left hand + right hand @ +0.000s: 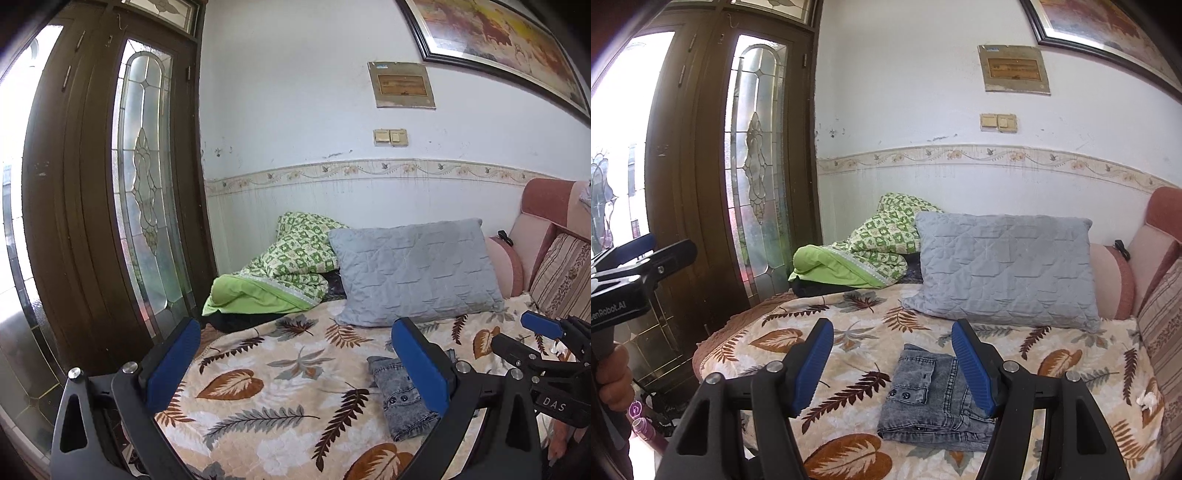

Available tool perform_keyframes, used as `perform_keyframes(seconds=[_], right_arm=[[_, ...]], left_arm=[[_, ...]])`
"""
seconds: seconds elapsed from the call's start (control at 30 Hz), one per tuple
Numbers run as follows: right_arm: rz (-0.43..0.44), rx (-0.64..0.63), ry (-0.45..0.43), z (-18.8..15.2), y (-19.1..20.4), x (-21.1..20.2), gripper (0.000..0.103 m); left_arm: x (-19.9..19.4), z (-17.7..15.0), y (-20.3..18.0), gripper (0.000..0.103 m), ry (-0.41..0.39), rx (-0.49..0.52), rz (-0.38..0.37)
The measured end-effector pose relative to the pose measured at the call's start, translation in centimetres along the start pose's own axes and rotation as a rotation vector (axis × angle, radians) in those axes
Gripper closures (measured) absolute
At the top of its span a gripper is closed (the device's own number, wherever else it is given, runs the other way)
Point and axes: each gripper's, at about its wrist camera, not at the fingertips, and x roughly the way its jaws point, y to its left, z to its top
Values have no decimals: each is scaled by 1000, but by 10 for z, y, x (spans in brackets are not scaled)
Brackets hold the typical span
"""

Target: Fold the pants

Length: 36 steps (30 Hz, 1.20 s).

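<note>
- My left gripper (295, 365) hangs with its jaws wide apart and nothing between them; my right gripper (892, 365) is likewise spread and empty.
- The pants (934, 398), grey washed denim, lie already folded into a compact stack on the blanket (849, 325), just ahead of the right gripper and free of both.
- I judge the denim heavy and fairly stiff for cloth, not slippery, so the layers should hold a crease. I'd pinch a thick folded edge near the buttoned flap, taking all layers together.
- The lower edge of the stack is hidden behind my right finger, so I can't tell how neat it is there.
- The leaf-print blanket looks soft and yielding.
- Beyond it sit a grey pillow (1004, 266), a green quilt (871, 251), the glazed wooden door (753, 155) and the white wall (923, 92).
</note>
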Motion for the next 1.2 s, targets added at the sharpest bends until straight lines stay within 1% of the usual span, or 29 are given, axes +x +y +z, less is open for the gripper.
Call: perform_keyframes(seconds=[0.13, 0.27, 0.4, 0.63, 0.83, 1.03, 1.13, 1.2], right_arm=[[-8, 20, 38, -7, -9, 12, 33], [-23, 4, 52, -14, -14, 16, 33], [-35, -2, 55, -20, -21, 16, 33], [-90, 56, 59, -28, -53, 8, 33], [-135, 113, 58, -29, -77, 2, 33], [-132, 113, 69, -30, -78, 6, 33], [-119, 102, 87, -33, -72, 13, 33], [-112, 96, 95, -35, -68, 17, 33]], left_arm=[[9, -2, -9, 0, 13, 9, -31], [11, -1, -22, 0, 6, 37, -60], [13, 0, -33, 0, 29, 37, -119], [15, 1, -47, 0, 60, 20, -205], [12, 2, -58, 0, 49, 27, -276], [4, 4, -60, 0, 18, 17, -348], [5, 3, -58, 0, 11, -3, -367], [11, 1, -58, 0, 30, -3, -365]])
